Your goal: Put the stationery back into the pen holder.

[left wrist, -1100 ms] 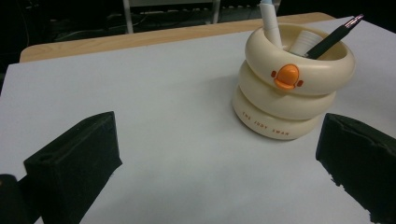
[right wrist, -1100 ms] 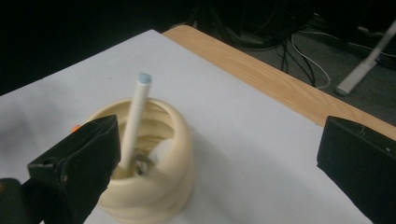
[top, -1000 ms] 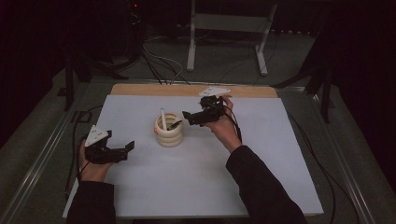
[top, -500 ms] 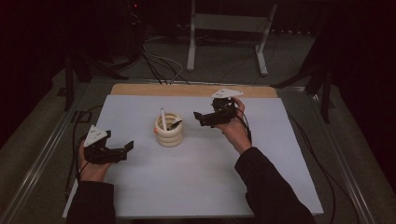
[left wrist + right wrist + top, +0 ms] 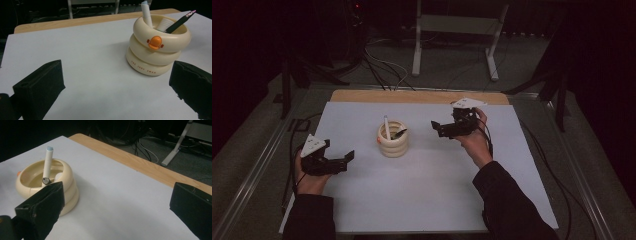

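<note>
Cream ring-stacked pen holder [image 5: 393,139] sits upright on the white sheet [image 5: 427,200] covering the counter [image 5: 362,95], a bit toward 11 o'clock of sheet centre. Orange beak knob [image 5: 155,42] faces the left side. Inside: white capped marker [image 5: 387,126] leaning near upright, dark pen [image 5: 179,21] tilted with its tip over the rim, plus a short white piece [image 5: 164,24] I can't identify.

Left gripper [image 5: 346,159] at 8 o'clock of the holder, apart from it, low over the sheet, jaws spread wide and empty, pointing toward the holder; holder shows just inside the right-hand jaw in the left gripper view.

Right gripper [image 5: 436,126] at 3 o'clock of the holder, raised off the sheet, jaws released, nothing between them, clear of the holder.
</note>
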`<state>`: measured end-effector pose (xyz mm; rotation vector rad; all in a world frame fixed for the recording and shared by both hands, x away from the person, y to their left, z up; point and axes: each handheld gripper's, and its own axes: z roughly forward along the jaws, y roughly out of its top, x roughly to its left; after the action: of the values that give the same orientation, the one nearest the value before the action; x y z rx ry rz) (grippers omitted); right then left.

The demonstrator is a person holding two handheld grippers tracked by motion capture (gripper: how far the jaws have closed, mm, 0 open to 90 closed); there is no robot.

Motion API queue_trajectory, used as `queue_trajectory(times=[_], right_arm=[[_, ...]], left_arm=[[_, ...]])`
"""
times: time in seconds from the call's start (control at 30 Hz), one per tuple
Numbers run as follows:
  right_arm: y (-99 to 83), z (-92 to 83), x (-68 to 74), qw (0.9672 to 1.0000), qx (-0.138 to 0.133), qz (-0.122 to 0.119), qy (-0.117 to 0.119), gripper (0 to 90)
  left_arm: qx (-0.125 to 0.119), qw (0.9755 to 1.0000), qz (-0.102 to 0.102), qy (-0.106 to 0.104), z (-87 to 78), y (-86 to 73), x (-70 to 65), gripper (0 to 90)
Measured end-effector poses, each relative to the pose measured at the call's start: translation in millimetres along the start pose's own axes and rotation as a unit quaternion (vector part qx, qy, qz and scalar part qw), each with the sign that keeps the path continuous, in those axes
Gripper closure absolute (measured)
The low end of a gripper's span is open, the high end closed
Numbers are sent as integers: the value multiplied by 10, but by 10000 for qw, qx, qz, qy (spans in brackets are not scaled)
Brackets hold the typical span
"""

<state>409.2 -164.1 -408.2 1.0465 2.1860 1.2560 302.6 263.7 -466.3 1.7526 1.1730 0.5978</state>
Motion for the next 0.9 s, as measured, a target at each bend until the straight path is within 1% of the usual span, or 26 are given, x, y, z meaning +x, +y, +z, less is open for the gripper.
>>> queue_trajectory(times=[0.37,0.53,0.77,0.9], right_arm=[[-179,-168,-134,9998,-43,156,-114,0],[-261,-263,-188,9994,-150,279,-115,0],[-430,-381,-213,9993,-217,213,-218,0],[-550,-431,-240,9989,-250,307,-261,0]], left_arm=[[-4,10000,6,18,-13,0,0,2],[6,10000,25,15,-10,0,-6,1],[-4,10000,14,22,-16,-1,-6,1],[-11,10000,12,17,-16,-4,-11,2]])
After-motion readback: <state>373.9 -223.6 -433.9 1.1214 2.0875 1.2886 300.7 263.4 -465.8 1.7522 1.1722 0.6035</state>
